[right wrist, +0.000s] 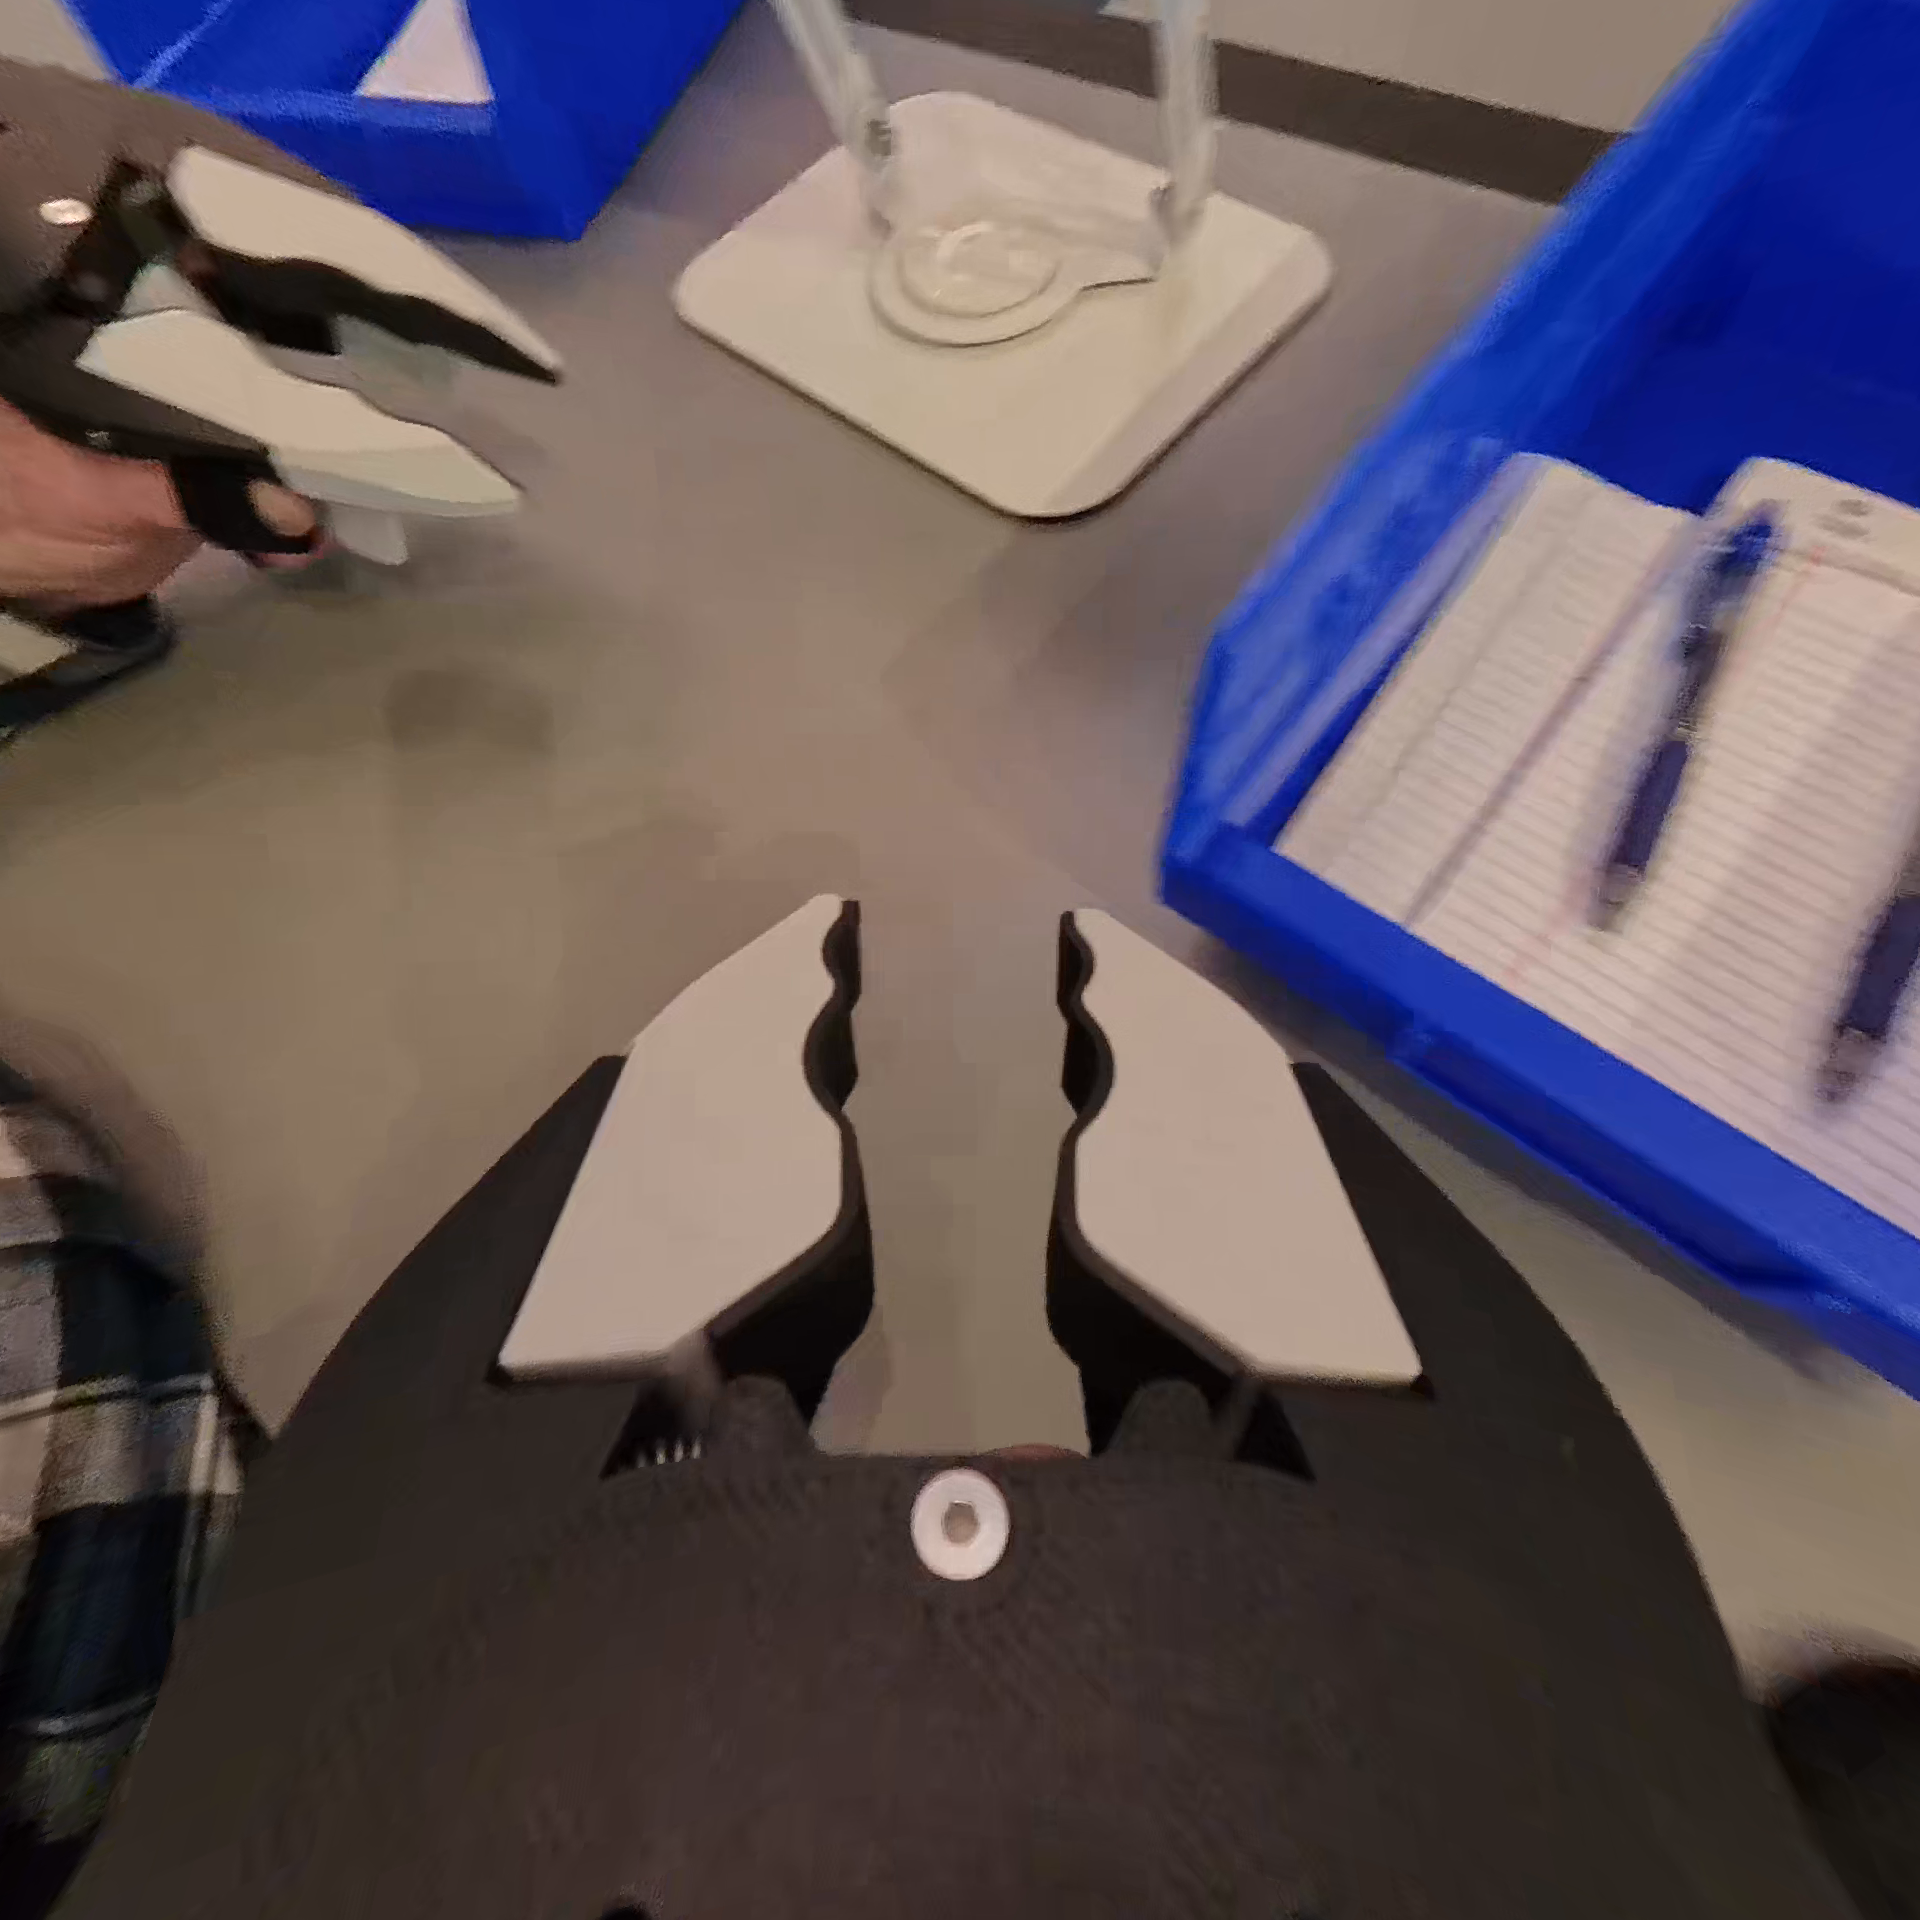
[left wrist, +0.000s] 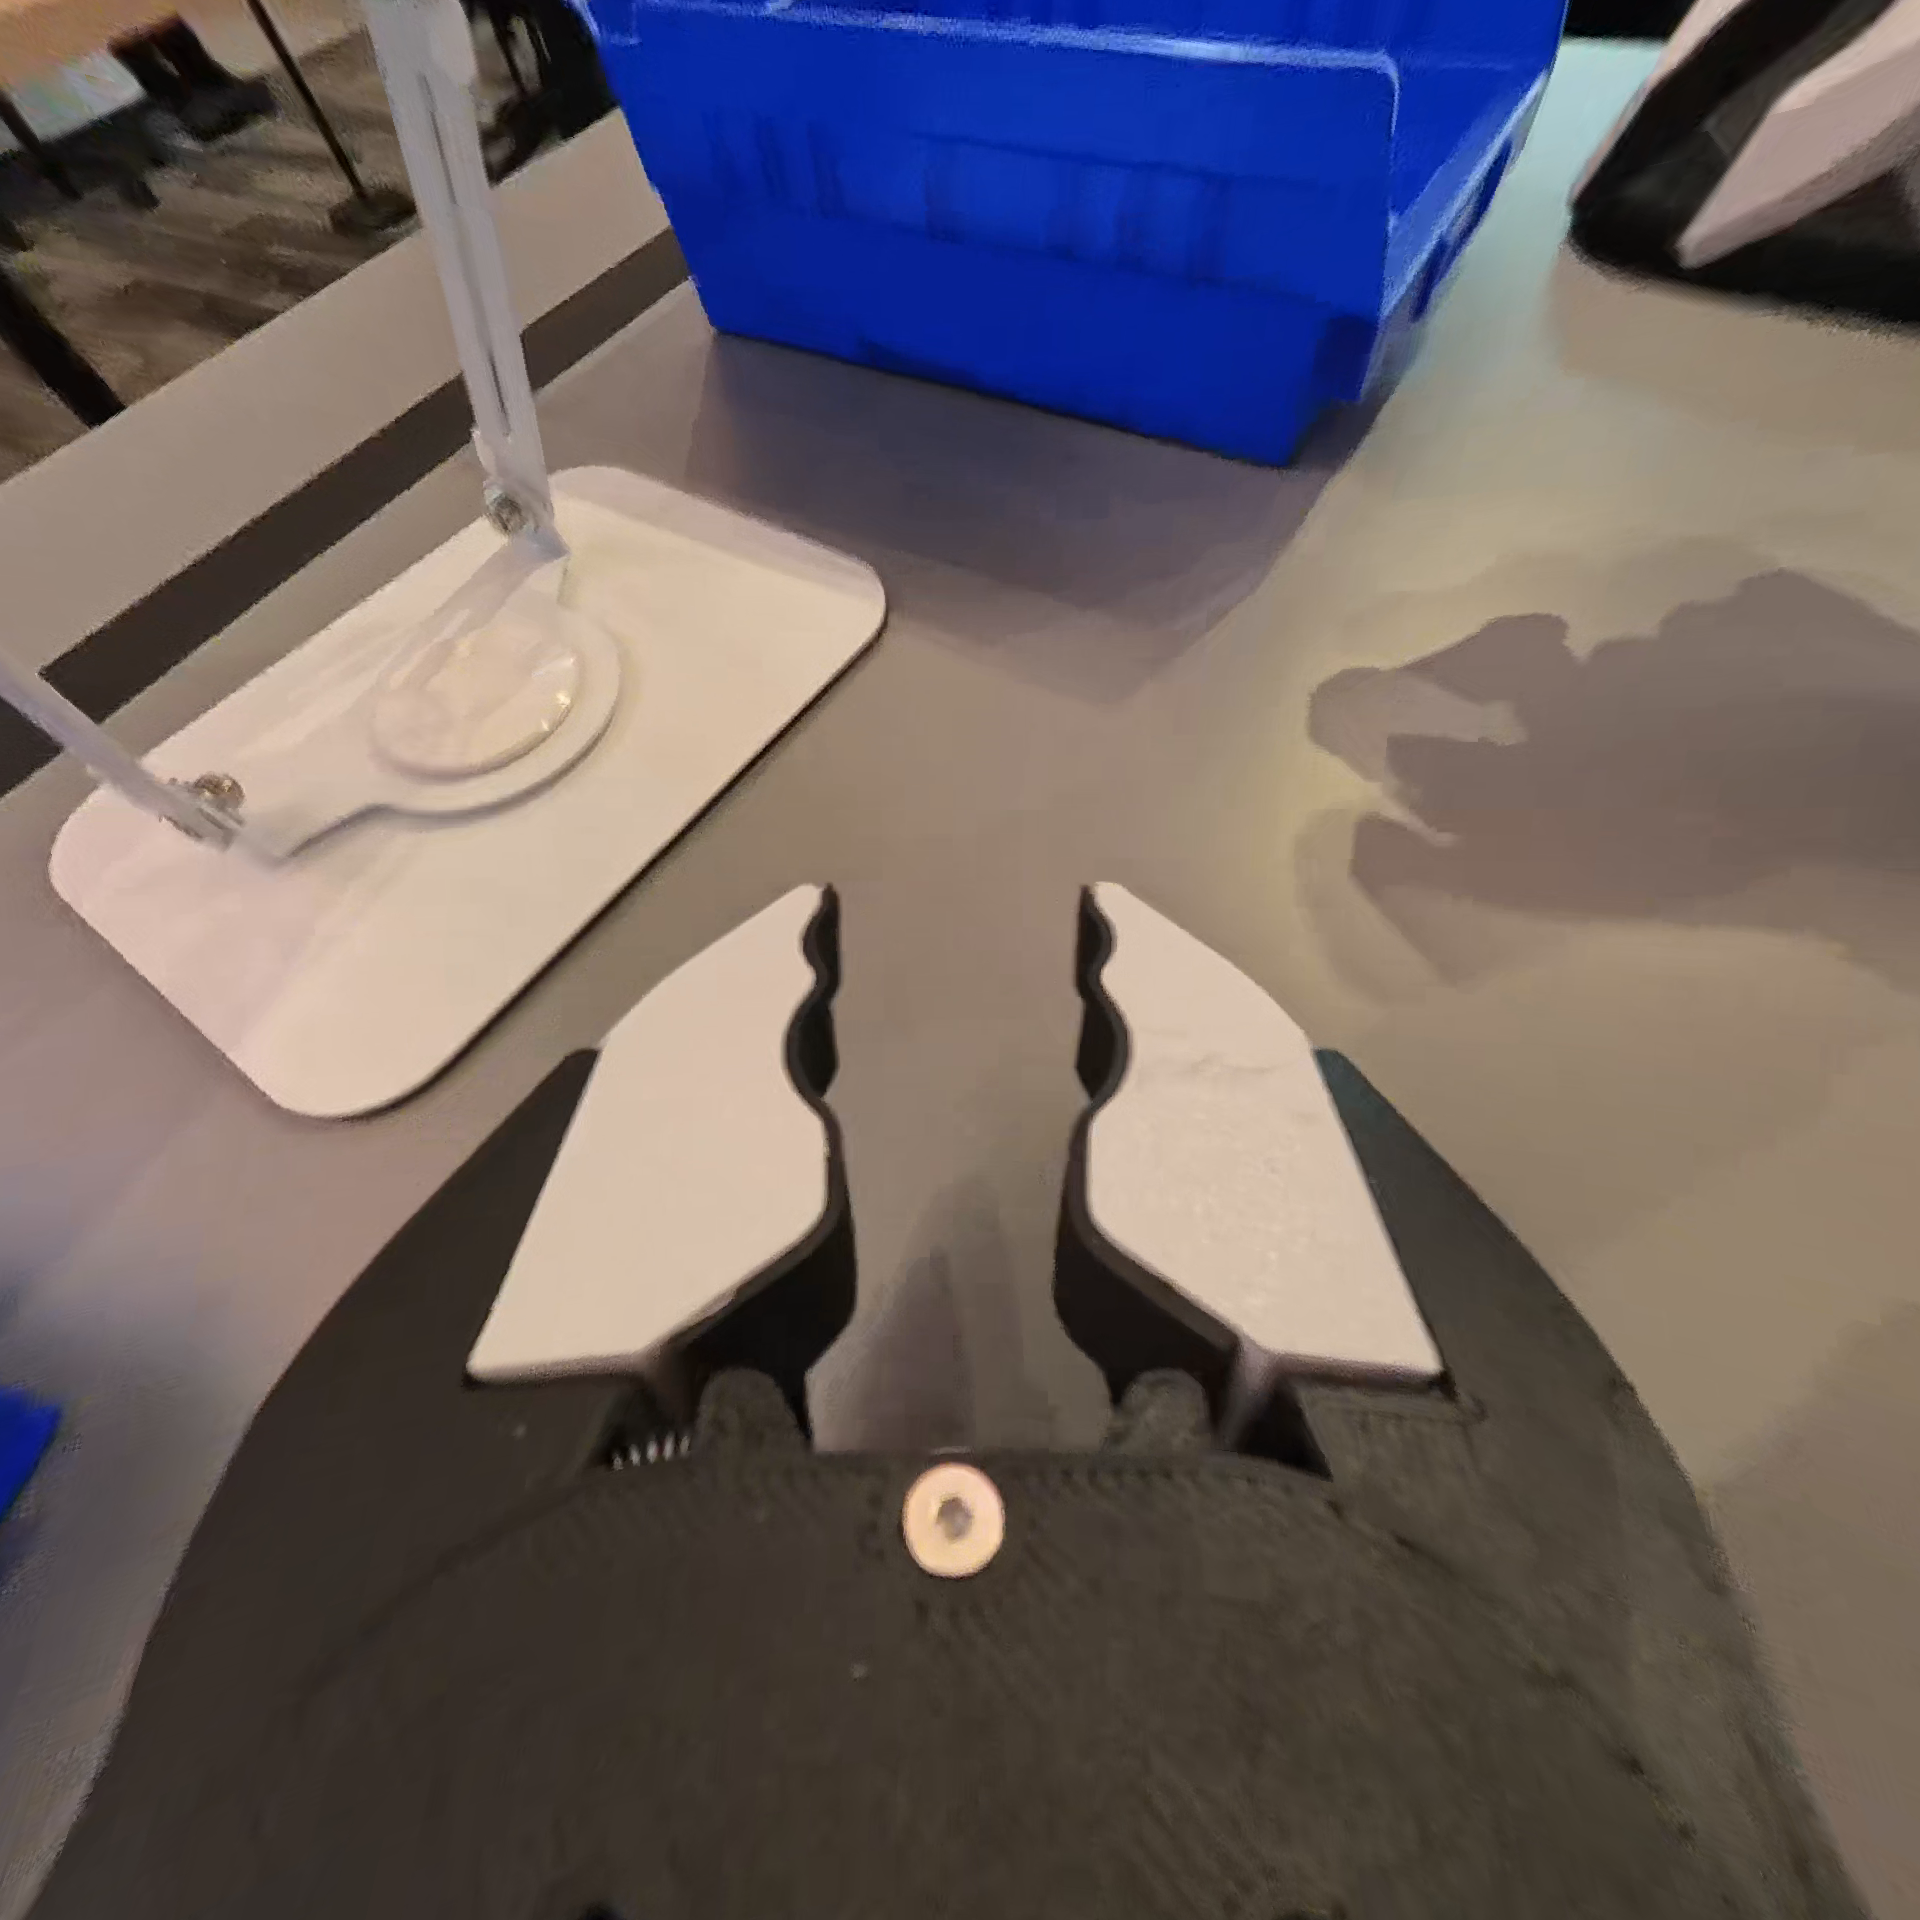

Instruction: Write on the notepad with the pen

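Grey and bare, the desk (left wrist: pixel 1039 727) fills the left wrist view, with a dim floor and chair legs beyond its far edge. The left tongs (left wrist: pixel 956 904) hang just above the surface, parted to a middling gap, with nothing but desk between the two pads. A white stand base (left wrist: pixel 343 935) carrying clear plastic struts lies to their left, and a blue bin (left wrist: pixel 1039 229) stands farther off ahead. The other tool's tip (left wrist: pixel 1766 156) shows at the upper right corner. No pen or notepad appears in this view.

From the right wrist view, the right tongs (right wrist: pixel 958 914) are likewise parted and hold nothing, only grey desk showing between the pads. To their right a second blue bin (right wrist: pixel 1455 925) holds lined notepads (right wrist: pixel 1475 790), with a blue pen (right wrist: pixel 1683 707) lying on the paper and what looks like another pen (right wrist: pixel 1870 987) beside it; motion blur softens all of this. The left tongs appear at the upper left, held in a hand (right wrist: pixel 73 520), well apart from the bin.

By my reading, the task is at its opening: nothing is picked up and the writing things sit in the bin. The next move likely calls for swinging the right tongs over the bin wall, lining the pads across the pen's barrel, and getting a notepad out onto the desk.
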Available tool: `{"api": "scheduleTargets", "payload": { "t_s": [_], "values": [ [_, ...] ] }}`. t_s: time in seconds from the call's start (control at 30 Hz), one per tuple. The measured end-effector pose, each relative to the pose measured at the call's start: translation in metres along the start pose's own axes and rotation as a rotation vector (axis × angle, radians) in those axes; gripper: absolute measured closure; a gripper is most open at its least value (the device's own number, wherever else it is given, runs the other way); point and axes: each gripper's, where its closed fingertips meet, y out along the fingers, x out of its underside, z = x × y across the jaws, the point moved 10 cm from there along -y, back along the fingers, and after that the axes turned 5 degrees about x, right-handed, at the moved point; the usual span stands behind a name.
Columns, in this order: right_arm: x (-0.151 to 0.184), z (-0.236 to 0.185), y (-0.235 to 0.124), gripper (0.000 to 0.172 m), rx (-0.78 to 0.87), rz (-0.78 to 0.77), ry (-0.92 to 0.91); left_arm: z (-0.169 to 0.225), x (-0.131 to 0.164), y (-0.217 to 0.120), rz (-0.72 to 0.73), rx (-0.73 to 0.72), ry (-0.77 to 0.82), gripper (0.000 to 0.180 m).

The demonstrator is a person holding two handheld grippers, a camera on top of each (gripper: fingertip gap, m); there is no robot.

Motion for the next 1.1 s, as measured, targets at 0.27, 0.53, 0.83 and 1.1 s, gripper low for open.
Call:
{"api": "scheduleTargets", "payload": {
  "t_s": [0.27,0.53,0.83,1.1],
  "values": [
    [-0.009,-0.065,0.063,0.056,-0.098,-0.107,-0.248,0.016,0.017,-0.022,-0.179,-0.138,-0.059,0.077],
    [-0.046,-0.095,0.108,0.041,-0.162,-0.018,-0.304,-0.008,0.033,-0.028,-0.236,-0.318,-0.165,0.055],
    [-0.135,-0.165,0.085,0.029,-0.065,0.263,-0.458,-0.028,0.021,-0.006,-0.400,-0.611,0.117,0.067],
    [-0.143,-0.190,0.098,0.024,-0.016,0.253,-0.545,-0.032,0.011,0.010,-0.437,-0.687,0.217,0.069]
  ]
}}
